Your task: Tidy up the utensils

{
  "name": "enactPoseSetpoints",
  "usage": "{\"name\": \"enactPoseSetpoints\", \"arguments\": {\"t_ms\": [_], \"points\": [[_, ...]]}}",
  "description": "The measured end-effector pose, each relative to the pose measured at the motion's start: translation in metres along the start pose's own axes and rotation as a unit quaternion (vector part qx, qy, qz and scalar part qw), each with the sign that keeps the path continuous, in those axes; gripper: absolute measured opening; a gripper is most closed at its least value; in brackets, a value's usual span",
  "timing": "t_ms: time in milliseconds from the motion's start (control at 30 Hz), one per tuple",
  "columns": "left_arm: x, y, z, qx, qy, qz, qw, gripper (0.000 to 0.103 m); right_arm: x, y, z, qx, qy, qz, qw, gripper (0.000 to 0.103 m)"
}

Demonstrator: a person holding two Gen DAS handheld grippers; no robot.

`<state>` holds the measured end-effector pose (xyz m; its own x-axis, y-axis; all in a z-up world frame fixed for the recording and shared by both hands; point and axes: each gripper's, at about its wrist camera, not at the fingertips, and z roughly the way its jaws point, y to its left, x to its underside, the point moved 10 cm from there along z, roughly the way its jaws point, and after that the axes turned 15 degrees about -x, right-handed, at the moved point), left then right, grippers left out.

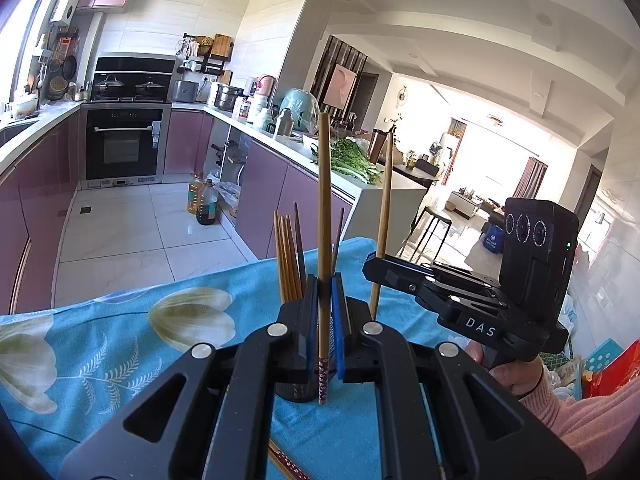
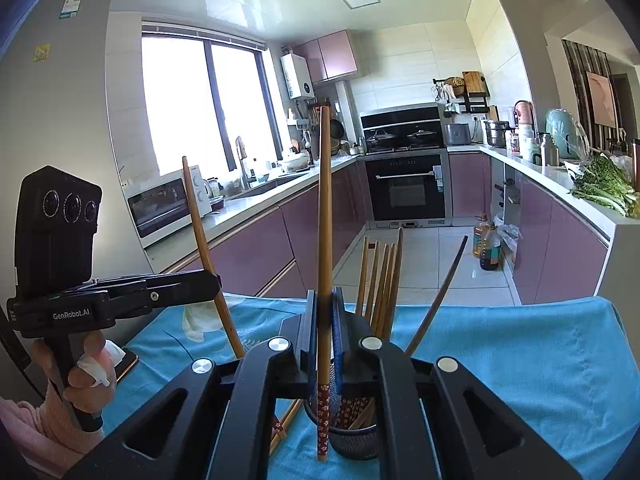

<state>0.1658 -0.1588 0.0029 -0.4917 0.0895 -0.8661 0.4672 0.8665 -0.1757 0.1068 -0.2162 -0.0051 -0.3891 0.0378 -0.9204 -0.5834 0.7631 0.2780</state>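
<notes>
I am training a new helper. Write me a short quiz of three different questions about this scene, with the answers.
1. True or false: each gripper holds one chopstick upright.
2. Where do the other chopsticks stand? A) mesh holder B) sink C) drawer
3. Fill in: the table is covered by a ___ cloth.

Key: 1 true: left gripper grips a chopstick, right gripper another. 2 A: mesh holder. 3 blue.

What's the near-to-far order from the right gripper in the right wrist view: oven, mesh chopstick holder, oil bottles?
From the right gripper:
1. Mesh chopstick holder, on the blue cloth just below the fingers.
2. Oil bottles, on the floor, right.
3. Oven, at the far wall.
</notes>
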Motion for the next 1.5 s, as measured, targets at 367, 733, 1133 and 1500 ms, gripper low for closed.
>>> {"name": "enactPoseSetpoints", "arguments": {"t_ms": [367,733,1133,1500], "points": [[-0.011,-0.005,0.004,0.005,-0.006,0.004,1.0,0.007,-0.006,-0.003,0.002,0.001,-0.005,-0.004,1.0,0.006],[-0.016,-0.006,0.005,-0.001,-0.015,0.01,0.9998,0.007,-0.014,-0.014,0.009,0.005,-0.015,0.001,1.0,0.006],[-0.011,-0.012,0.012,-0.025,-0.009,0.025,0.9993,0.007,-0.013,-0.028,0.021,0.011,-0.02,0.022,0.999,0.006],[0.002,-0.021,0.025,-0.039,0.024,0.058,0.9973,0.007,0.011,-0.032,0.038,0.015,0.008,0.037,0.999,0.006]]}}
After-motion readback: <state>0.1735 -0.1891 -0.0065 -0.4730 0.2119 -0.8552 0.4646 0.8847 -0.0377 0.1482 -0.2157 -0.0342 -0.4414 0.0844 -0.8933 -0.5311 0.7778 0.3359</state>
